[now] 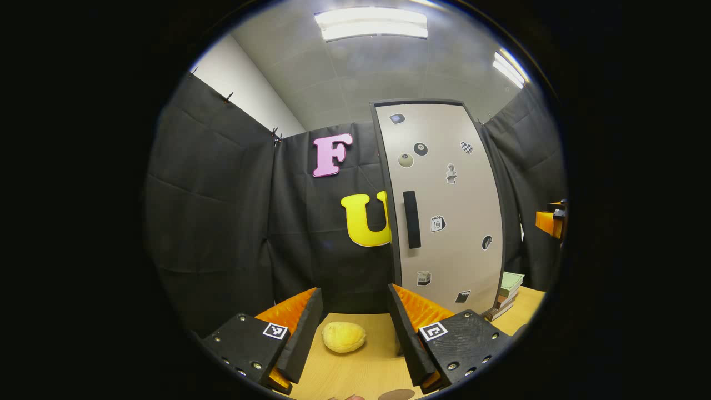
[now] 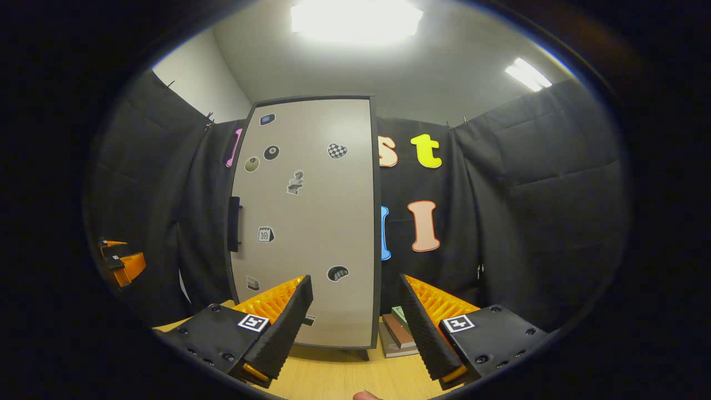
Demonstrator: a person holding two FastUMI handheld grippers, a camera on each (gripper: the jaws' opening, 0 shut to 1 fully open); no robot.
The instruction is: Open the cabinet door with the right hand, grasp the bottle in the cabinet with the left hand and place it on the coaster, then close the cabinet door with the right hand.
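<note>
While the tall beige sticker-dotted cabinet door stands closed on the light wooden surface, both the left gripper and right gripper hover with jaws released, grasping nothing; the bottle stays hidden.

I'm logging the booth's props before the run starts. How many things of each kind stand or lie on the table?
Cabinet: 1
Stack of books: 1
Yellow sponge-like lump: 1
Total: 3

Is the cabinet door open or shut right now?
Shut: the door sits flush in its frame, handle untouched, both grippers open and apart from it.
</note>
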